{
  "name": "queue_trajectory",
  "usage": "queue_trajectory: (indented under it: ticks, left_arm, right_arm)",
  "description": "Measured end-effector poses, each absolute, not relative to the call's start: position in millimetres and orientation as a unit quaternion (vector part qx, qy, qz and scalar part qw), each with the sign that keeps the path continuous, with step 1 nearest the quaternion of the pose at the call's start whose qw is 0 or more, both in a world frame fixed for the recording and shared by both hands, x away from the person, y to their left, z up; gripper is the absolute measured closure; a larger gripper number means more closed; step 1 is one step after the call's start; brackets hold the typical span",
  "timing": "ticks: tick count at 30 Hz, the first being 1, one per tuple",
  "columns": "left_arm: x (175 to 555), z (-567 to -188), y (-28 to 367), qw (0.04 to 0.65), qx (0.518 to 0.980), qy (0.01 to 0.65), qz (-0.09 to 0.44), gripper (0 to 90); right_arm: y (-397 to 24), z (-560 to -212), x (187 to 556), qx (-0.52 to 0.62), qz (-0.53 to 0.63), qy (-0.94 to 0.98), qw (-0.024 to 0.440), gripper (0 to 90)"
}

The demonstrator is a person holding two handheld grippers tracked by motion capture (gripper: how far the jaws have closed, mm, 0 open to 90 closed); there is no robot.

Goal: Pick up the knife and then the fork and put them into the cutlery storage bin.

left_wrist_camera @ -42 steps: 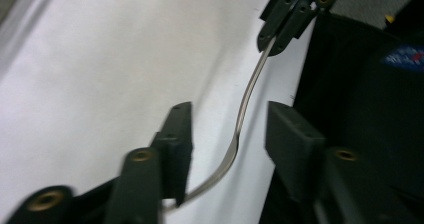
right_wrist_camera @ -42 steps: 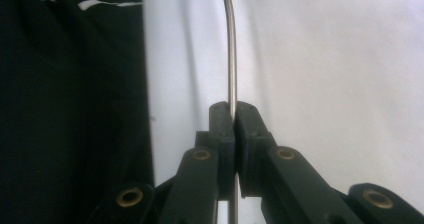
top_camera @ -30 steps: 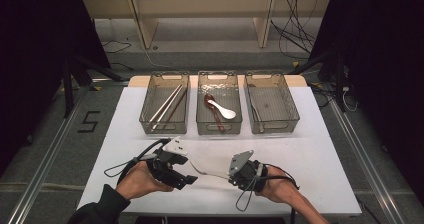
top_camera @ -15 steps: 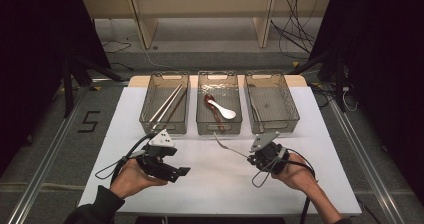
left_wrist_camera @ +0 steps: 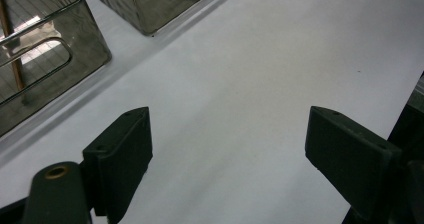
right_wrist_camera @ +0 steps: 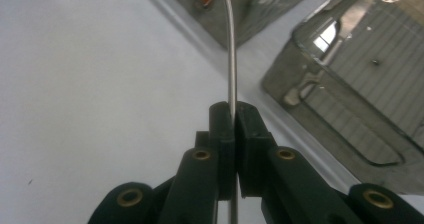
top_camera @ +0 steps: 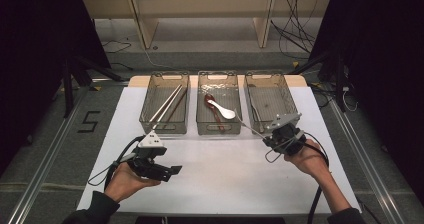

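A thin metal utensil handle (right_wrist_camera: 231, 49) runs up out of my right gripper (right_wrist_camera: 234, 109), which is shut on it. In the high view the right gripper (top_camera: 267, 138) hovers just in front of the right bin (top_camera: 270, 99). The utensil (top_camera: 247, 128) points from it up-left toward the middle bin (top_camera: 217, 132); its far end is hard to make out. My left gripper (top_camera: 172, 170) is low over the white table at the front left. Its jaws have just been opening and stand wide apart, with only bare table between them (left_wrist_camera: 227, 134).
The left bin (top_camera: 164, 130) holds chopsticks (top_camera: 167, 104). In the middle bin lie a white spoon (top_camera: 223, 111) and a dark red spoon (top_camera: 212, 109). The white table top (top_camera: 225, 184) spreads between my hands. Cables trail from both grippers.
My hands have drawn apart. The right gripper carried the metal utensil rightward and up toward the bins. The left gripper slid left and its jaws stand wider, empty.
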State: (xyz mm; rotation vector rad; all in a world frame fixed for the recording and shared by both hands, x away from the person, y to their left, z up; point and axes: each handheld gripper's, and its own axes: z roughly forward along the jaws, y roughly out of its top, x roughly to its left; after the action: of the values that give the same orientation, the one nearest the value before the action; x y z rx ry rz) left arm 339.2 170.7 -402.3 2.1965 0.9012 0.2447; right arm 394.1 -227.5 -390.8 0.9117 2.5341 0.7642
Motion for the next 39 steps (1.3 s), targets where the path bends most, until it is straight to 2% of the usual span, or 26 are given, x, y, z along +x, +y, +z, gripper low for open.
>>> queue_trajectory:
  ticks: [19,39]
  left_arm:
    - [335,-409,181,0.381,0.836,0.377,0.113,15.7]
    - [333,-410,187,0.398,0.821,0.391,0.121,14.9]
  right_arm:
    - [-248,-368,458,0.413,0.273,0.846,0.199,87.6]
    - [-241,-374,509,0.486,0.253,0.815,0.19,87.5]
